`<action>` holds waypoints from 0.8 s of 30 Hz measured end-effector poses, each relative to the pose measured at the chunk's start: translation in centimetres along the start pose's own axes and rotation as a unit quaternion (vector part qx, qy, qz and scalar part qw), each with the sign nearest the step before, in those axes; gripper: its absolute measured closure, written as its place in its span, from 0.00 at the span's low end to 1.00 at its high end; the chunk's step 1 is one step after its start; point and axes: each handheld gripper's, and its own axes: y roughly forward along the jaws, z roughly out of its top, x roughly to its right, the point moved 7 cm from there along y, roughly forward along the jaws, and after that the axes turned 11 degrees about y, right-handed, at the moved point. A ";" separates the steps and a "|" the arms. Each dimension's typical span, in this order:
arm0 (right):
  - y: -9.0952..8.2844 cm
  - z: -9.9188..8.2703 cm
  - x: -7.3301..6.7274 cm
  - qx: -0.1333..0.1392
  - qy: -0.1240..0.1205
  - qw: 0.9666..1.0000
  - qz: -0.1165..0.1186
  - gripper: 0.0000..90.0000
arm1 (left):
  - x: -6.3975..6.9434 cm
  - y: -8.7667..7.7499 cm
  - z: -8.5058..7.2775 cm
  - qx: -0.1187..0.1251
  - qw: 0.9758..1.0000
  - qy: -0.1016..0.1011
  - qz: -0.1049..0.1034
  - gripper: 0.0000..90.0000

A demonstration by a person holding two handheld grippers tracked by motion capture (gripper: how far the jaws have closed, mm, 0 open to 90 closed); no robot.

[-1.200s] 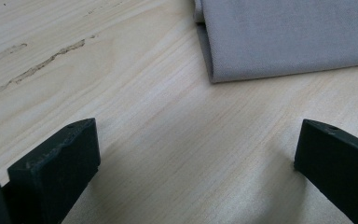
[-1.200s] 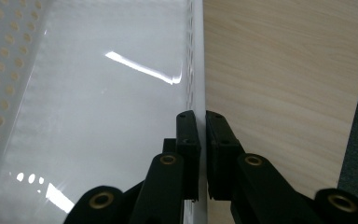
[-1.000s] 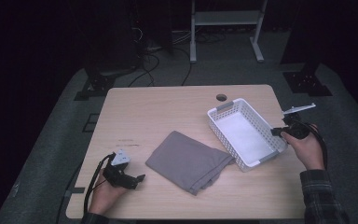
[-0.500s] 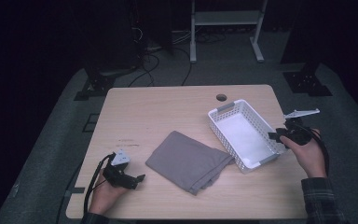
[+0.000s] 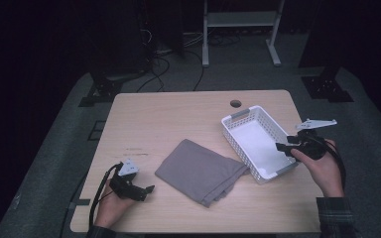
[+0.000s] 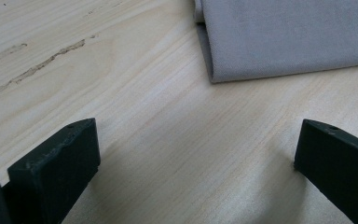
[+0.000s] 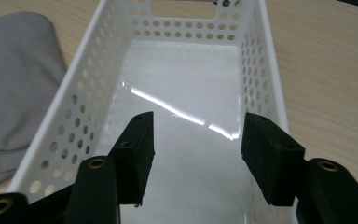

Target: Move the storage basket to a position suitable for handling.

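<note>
A white perforated basket (image 5: 234, 142) stands empty on the right of the wooden table (image 5: 178, 119). A folded grey cloth (image 5: 201, 171) lies flat just left of it. My right gripper (image 5: 281, 147) hangs open over the basket's near right end; in the right gripper view its jaws (image 7: 198, 140) frame the bare basket floor, with the basket wall (image 7: 88, 93) and cloth (image 7: 14, 79) to the left. My left gripper (image 5: 146, 191) rests low at the front left, open wide (image 6: 196, 158), pointing at the cloth's folded edge (image 6: 284, 37) a short way off.
A round cable hole (image 5: 235, 103) sits in the table near its back edge. Scuff marks (image 6: 37, 70) streak the wood left of the cloth. Beyond the table are a dark floor, cables and a white stand (image 5: 238, 20).
My right gripper has shifted a little left and nearer, coming in over the basket's end. The left gripper, cloth and basket have stayed put.
</note>
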 end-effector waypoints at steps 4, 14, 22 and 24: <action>0.1 0.0 -1.3 0.003 -0.001 1.000 0.016 0.44 | 0.0 0.0 0.0 0.000 1.000 0.000 0.000 0.00; 0.6 -0.3 -4.2 0.012 -0.012 0.999 0.042 0.33 | 0.0 0.0 0.0 0.000 1.000 0.000 0.000 0.00; 1.3 0.0 -7.0 0.005 -0.039 0.997 0.064 0.28 | 0.0 0.0 0.0 0.000 1.000 0.000 0.000 0.00; 1.6 0.0 -7.8 0.004 -0.045 0.996 0.071 0.27 | 0.0 0.0 0.0 0.000 1.000 0.000 0.000 0.00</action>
